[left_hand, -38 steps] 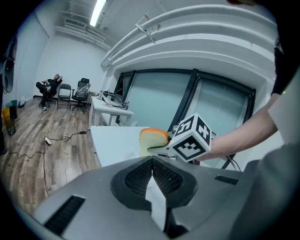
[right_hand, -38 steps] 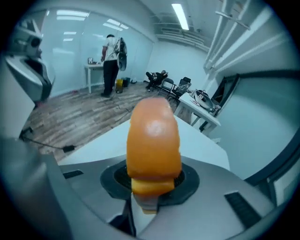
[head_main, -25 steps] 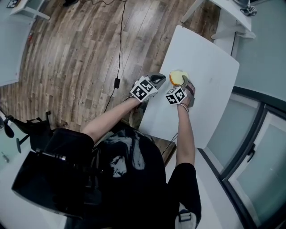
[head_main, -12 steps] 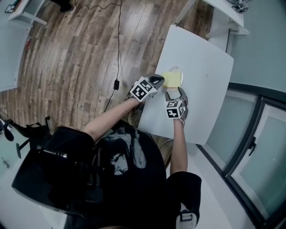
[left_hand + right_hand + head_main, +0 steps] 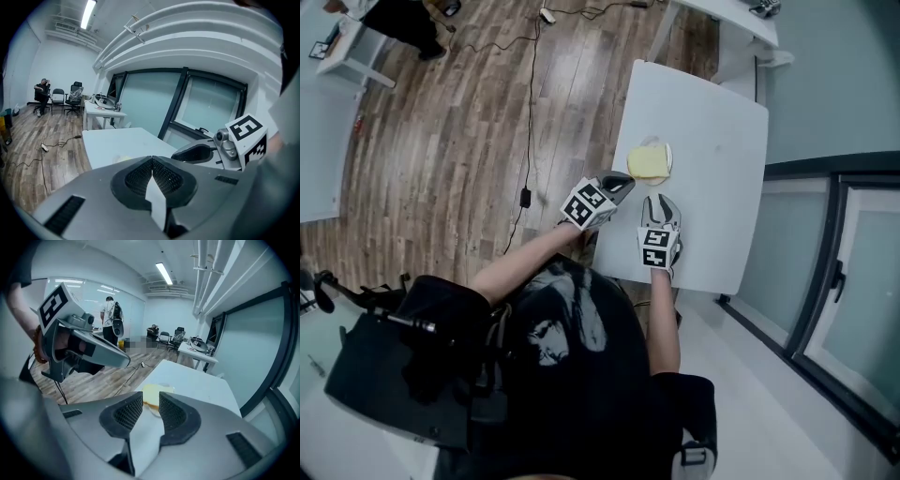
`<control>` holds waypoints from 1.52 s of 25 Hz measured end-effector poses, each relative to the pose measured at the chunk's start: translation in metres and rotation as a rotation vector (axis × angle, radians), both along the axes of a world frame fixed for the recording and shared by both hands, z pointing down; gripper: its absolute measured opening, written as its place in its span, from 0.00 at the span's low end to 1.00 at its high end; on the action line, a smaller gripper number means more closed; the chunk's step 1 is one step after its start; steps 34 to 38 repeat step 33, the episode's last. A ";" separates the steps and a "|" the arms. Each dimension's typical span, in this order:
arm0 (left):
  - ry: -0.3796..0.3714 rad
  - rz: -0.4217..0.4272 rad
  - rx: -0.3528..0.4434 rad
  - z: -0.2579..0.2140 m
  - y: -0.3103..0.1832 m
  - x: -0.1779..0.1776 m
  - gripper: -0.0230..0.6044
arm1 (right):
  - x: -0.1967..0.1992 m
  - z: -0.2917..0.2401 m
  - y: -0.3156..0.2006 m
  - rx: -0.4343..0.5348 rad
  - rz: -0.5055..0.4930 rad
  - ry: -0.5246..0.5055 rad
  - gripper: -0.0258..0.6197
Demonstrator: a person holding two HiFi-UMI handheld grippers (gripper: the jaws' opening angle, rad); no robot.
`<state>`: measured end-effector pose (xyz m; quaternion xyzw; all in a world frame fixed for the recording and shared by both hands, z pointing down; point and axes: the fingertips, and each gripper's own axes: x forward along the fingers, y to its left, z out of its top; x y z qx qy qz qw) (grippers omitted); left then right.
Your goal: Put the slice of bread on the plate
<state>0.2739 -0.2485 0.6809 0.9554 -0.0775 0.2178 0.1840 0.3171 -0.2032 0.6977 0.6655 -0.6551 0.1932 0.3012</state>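
Observation:
A pale yellow slice of bread point(image 5: 646, 163) lies on a small white plate point(image 5: 664, 150) near the left edge of the white table point(image 5: 712, 122). The right gripper view shows the bread point(image 5: 152, 393) beyond the jaws, apart from them. My right gripper point(image 5: 659, 202) hovers just short of the plate; its jaws are closing with a narrow gap and nothing between them. My left gripper point(image 5: 623, 179) sits at the table's left edge beside the bread, shut and empty, its pads point(image 5: 161, 176) meeting.
The table stands on a wooden floor point(image 5: 459, 122) with cables point(image 5: 530, 112). A glass partition with dark frames point(image 5: 825, 272) runs along the right. More white desks point(image 5: 712, 19) stand beyond the table's far end. People and chairs are far off in the room point(image 5: 47, 93).
The bread left my right gripper and now lies on the plate. Both grippers drew back toward the person; the right one rolled upright and its jaws opened wide, then narrowed.

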 end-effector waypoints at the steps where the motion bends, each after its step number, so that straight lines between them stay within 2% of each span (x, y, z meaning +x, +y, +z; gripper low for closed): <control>1: 0.002 0.007 0.000 -0.001 0.004 0.001 0.04 | 0.000 -0.001 0.002 0.005 0.002 -0.008 0.22; 6: -0.002 0.074 -0.010 -0.004 0.045 -0.010 0.04 | -0.013 0.002 0.030 0.013 0.021 -0.052 0.22; 8: -0.003 0.076 -0.012 -0.007 0.054 -0.023 0.04 | -0.025 -0.006 0.040 0.043 0.047 -0.080 0.21; 10: 0.002 0.068 -0.001 -0.015 0.056 -0.032 0.05 | -0.033 -0.012 0.049 0.075 0.083 -0.122 0.13; 12: 0.017 0.052 0.019 -0.025 0.054 -0.034 0.05 | -0.038 -0.015 0.055 0.094 0.097 -0.150 0.13; 19: 0.037 0.033 0.051 -0.037 0.054 -0.032 0.04 | -0.041 -0.033 0.059 0.141 0.086 -0.149 0.13; 24: 0.038 0.046 0.061 -0.040 0.055 -0.028 0.04 | -0.035 -0.041 0.056 0.164 0.090 -0.149 0.07; 28: 0.039 0.042 0.065 -0.042 0.060 -0.025 0.04 | -0.030 -0.045 0.062 0.186 0.096 -0.159 0.06; 38: 0.036 0.046 0.064 -0.042 0.069 -0.024 0.05 | -0.030 -0.046 0.071 0.189 0.094 -0.166 0.06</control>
